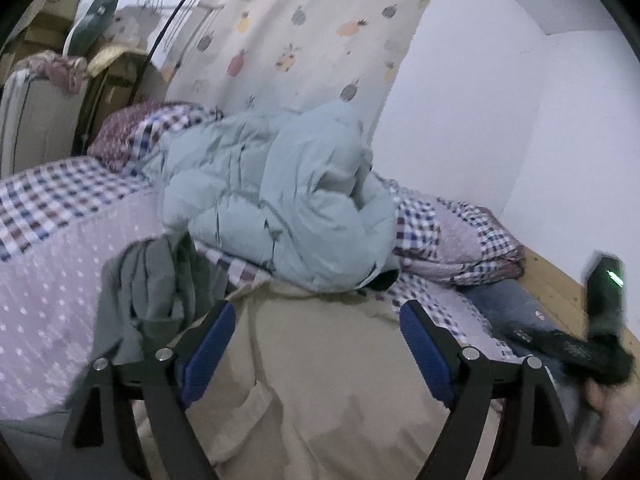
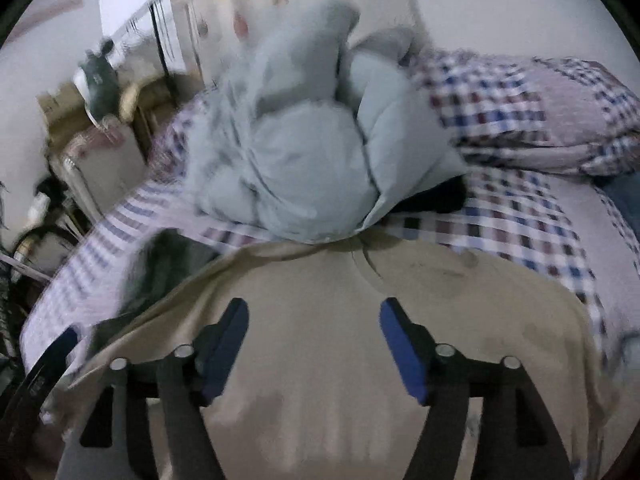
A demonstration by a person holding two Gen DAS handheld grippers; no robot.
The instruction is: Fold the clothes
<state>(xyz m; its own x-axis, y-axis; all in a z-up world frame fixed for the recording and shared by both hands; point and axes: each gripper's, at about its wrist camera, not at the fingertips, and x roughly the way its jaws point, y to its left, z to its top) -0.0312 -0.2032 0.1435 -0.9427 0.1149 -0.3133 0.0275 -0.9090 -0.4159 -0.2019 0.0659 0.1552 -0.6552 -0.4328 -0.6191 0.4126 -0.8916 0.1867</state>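
The left gripper (image 1: 316, 340) has its 2 blue-padded fingers (image 1: 210, 350) spread wide, grasping nothing. Between and beneath them a beige garment (image 1: 320, 392) lies spread on the bed (image 1: 48, 280). Past the left finger, a grey garment (image 1: 152, 292) sits bunched, touching the beige one's edge. Ahead of the fingertips a pale blue duvet (image 1: 280, 200) is heaped, with a checked quilt (image 1: 460, 240) to its right. Far off the right finger, the other gripper's dark body shows, blurred.

The right gripper (image 2: 314, 344) is likewise released, its 2 fingers (image 2: 400, 348) apart over the beige garment (image 2: 328, 360), holding nothing. The duvet (image 2: 304, 160) lies straight ahead of the tips; the checked quilt (image 2: 540, 112) is ahead and right. The grey garment (image 2: 168, 264) lies ahead of the left finger, heavily blurred.
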